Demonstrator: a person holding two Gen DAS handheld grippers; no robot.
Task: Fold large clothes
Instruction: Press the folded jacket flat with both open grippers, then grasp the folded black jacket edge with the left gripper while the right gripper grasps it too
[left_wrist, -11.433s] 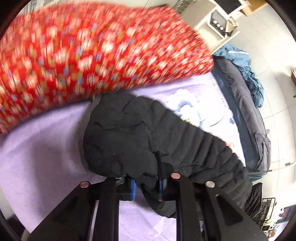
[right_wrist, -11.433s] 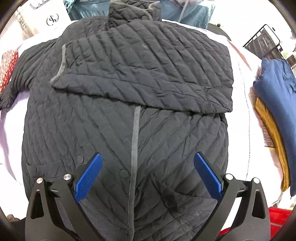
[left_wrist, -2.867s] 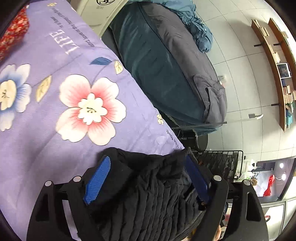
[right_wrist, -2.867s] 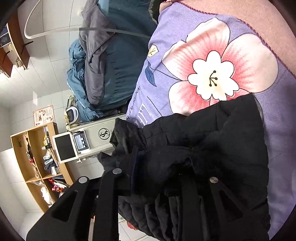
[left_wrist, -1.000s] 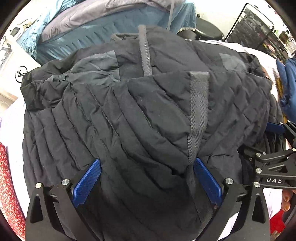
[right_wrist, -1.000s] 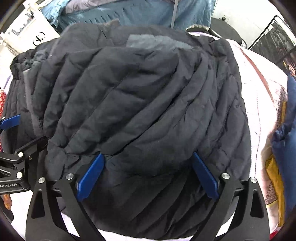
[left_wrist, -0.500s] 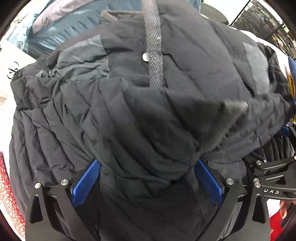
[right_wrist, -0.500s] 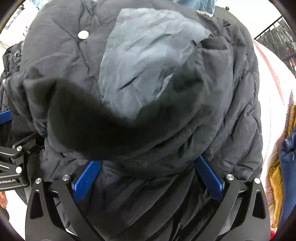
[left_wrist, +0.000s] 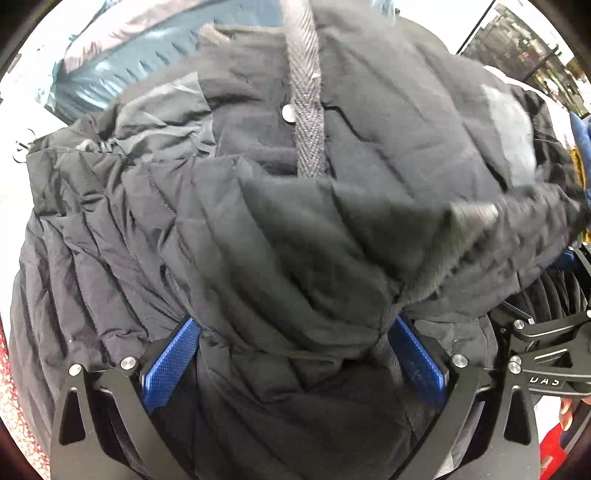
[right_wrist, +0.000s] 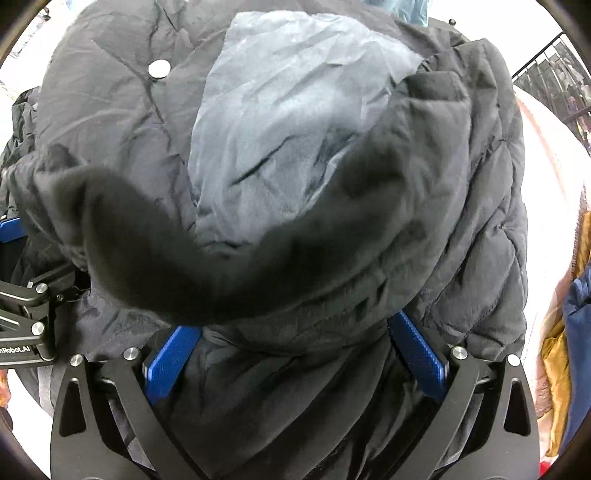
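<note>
While you look down both cameras, jacket: black quilted jacket (left_wrist: 280, 236) fills each frame, bunched.
Left gripper (left_wrist: 291, 354): your jaws spread wide, fabric heaped between them.
Right gripper (right_wrist: 295, 350): likewise wide apart, gripping nothing.

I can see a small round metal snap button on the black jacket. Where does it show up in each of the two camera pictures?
Left wrist view: the snap button sits upper centre, just left of the grey woven strip.
Right wrist view: the snap button sits upper left, left of the pale grey lining patch.
Shared landmark: the black quilted jacket fills both views.
</note>
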